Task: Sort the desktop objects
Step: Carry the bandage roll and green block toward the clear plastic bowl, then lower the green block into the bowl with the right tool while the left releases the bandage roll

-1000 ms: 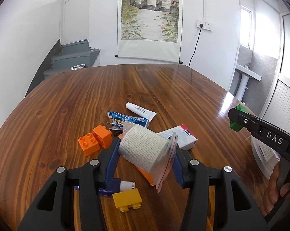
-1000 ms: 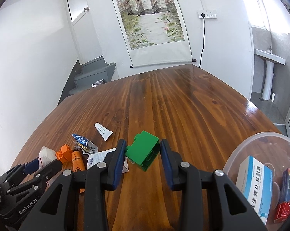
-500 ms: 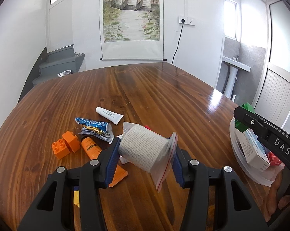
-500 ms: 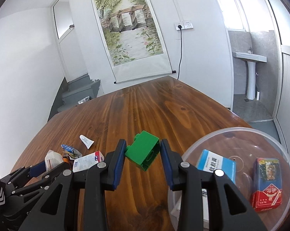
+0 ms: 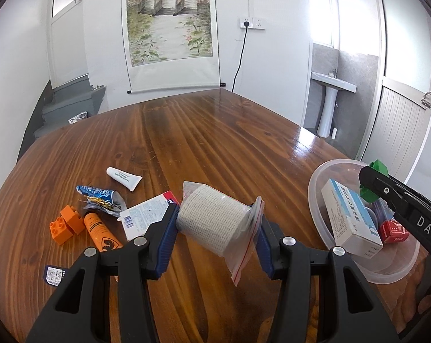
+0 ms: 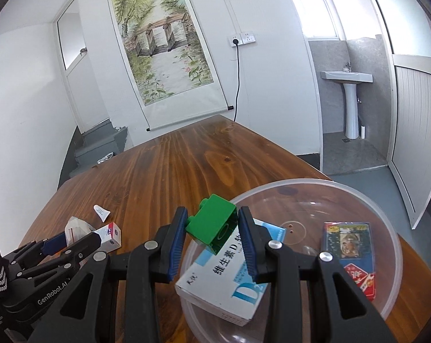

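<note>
Over the wooden worktop (image 5: 215,143) we grip a bagged gauze roll (image 5: 215,223) in our left tongs (image 5: 217,230) and a green brick (image 6: 211,225) in our right tongs (image 6: 212,241), above the clear plastic bowl (image 6: 387,223).

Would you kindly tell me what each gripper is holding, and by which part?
The left gripper clamps a bagged bandage roll across its two ends; the right gripper pinches a green block by opposite sides.

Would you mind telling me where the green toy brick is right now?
The green toy brick is clamped in the right tool, above the near-left rim of the clear plastic bowl.
</note>
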{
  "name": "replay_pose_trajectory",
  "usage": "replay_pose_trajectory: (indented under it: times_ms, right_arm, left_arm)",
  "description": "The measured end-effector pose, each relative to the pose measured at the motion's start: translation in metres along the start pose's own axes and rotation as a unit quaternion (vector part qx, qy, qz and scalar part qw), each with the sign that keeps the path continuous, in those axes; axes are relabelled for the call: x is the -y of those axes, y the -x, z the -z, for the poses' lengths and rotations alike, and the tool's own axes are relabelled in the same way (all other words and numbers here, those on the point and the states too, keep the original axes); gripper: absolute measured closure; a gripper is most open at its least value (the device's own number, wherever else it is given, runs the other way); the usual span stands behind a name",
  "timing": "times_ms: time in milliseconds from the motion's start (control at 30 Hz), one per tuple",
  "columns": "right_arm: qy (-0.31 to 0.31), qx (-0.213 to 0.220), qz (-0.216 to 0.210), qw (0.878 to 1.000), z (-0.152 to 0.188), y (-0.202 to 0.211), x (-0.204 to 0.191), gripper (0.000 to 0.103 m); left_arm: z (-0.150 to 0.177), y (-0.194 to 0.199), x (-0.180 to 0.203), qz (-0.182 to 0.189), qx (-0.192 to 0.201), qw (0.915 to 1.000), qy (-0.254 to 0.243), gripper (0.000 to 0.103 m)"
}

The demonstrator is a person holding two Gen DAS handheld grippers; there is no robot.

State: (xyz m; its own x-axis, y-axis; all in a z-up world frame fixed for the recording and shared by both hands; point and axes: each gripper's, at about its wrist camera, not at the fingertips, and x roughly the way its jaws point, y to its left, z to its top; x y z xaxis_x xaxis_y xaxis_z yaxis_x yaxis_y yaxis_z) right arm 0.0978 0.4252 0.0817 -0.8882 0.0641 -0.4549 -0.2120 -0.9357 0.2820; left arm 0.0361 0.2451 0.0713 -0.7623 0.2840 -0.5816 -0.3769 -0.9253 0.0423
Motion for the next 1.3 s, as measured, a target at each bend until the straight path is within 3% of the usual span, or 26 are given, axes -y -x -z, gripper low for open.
replay_pose_trajectory:
  times_ms: [500, 1300]
  right_arm:
    - [-0.021, 0.000, 0.063, 0.998, 0.000, 0.013, 0.054, 0.063]
    - [-0.032, -0.003, 0.090, 0.995, 0.001, 0.018, 0.079, 0.062]
  left_arm:
    - [-0.013, -0.014, 0.059, 0.044, -0.006, 0.9980, -0.046, 0.050]
    - [-0.027, -0.017, 0.116, 0.101, 0.001, 0.9908, -0.089, 0.050]
